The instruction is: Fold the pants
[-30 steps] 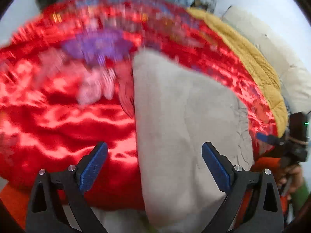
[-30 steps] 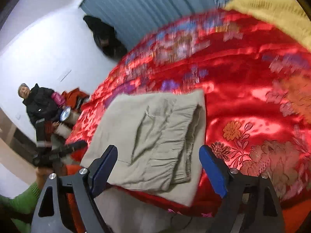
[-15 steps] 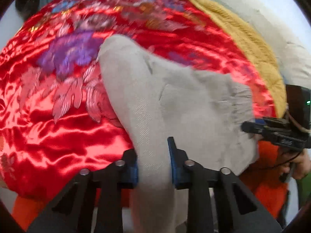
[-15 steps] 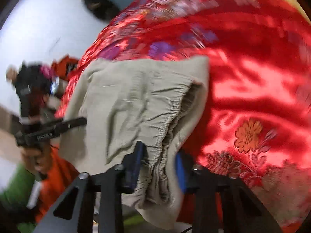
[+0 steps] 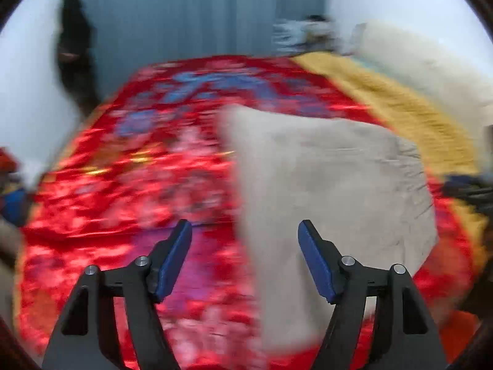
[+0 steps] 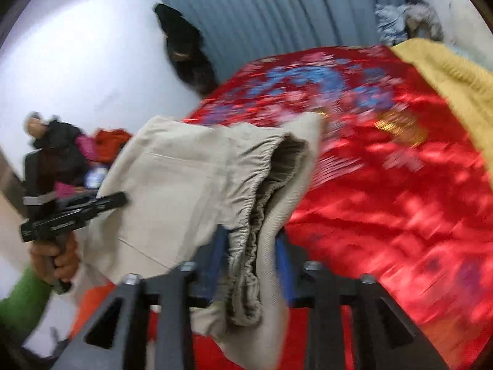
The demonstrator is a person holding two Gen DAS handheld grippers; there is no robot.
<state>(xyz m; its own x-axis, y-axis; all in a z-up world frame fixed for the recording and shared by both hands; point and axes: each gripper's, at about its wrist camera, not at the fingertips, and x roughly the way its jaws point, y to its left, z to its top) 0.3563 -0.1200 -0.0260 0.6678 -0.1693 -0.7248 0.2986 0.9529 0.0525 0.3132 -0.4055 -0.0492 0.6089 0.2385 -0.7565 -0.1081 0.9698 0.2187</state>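
Right gripper [image 6: 249,256] pinches the waistband of the folded pants [image 6: 191,185]; left gripper [image 5: 245,260] is opening, empty. Folding looks nearly done.

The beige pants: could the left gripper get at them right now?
Probably yes. The left gripper's jaws are opening, pads clear of cloth, and the pants lie on the red bedspread right ahead, their edge showing in the gap. Nothing blocks the way.
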